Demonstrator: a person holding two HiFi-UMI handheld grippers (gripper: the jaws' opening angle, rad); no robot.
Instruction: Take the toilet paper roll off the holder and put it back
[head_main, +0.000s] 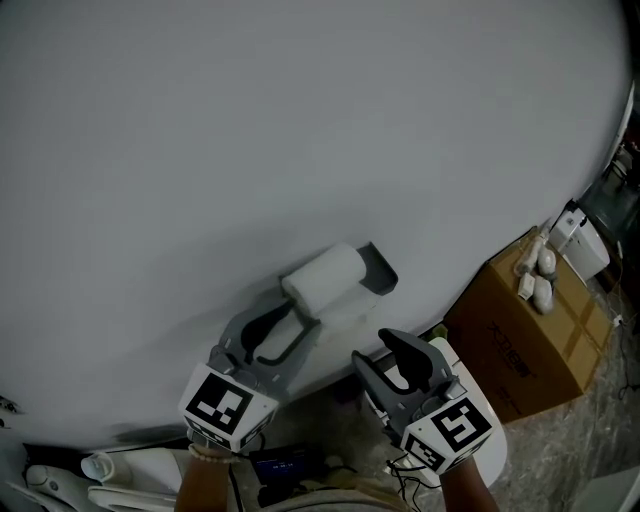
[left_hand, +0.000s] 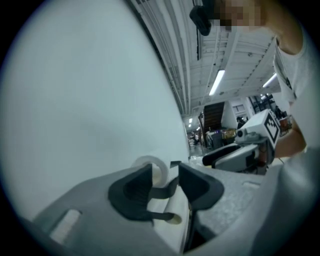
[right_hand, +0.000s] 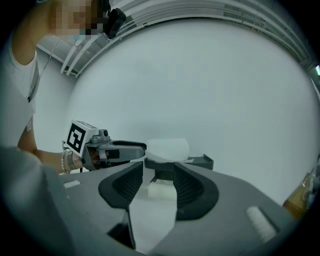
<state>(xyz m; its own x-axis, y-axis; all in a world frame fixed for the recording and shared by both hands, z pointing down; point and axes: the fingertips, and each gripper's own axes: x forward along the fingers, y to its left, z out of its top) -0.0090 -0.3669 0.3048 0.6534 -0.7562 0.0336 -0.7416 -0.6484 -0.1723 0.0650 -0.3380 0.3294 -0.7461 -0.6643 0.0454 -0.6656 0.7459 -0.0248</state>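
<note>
A white toilet paper roll (head_main: 325, 276) sits on a grey wall holder (head_main: 381, 268), with a tail of paper (head_main: 345, 312) hanging below it. My left gripper (head_main: 298, 308) reaches the roll's left end. In the left gripper view the roll (left_hand: 159, 168) shows end-on between the parted jaws of the left gripper (left_hand: 165, 177), and the pads do not press on it. My right gripper (head_main: 385, 350) hangs lower right of the holder, apart from it. In the right gripper view the right gripper (right_hand: 158, 182) stands open and empty, with the roll (right_hand: 167, 148) and holder (right_hand: 202, 161) ahead.
The plain white wall (head_main: 300, 120) fills most of the head view. A cardboard box (head_main: 525, 345) with small white items (head_main: 540, 272) on top stands on the floor at the right. A white rounded thing (head_main: 492, 455) lies under my right hand.
</note>
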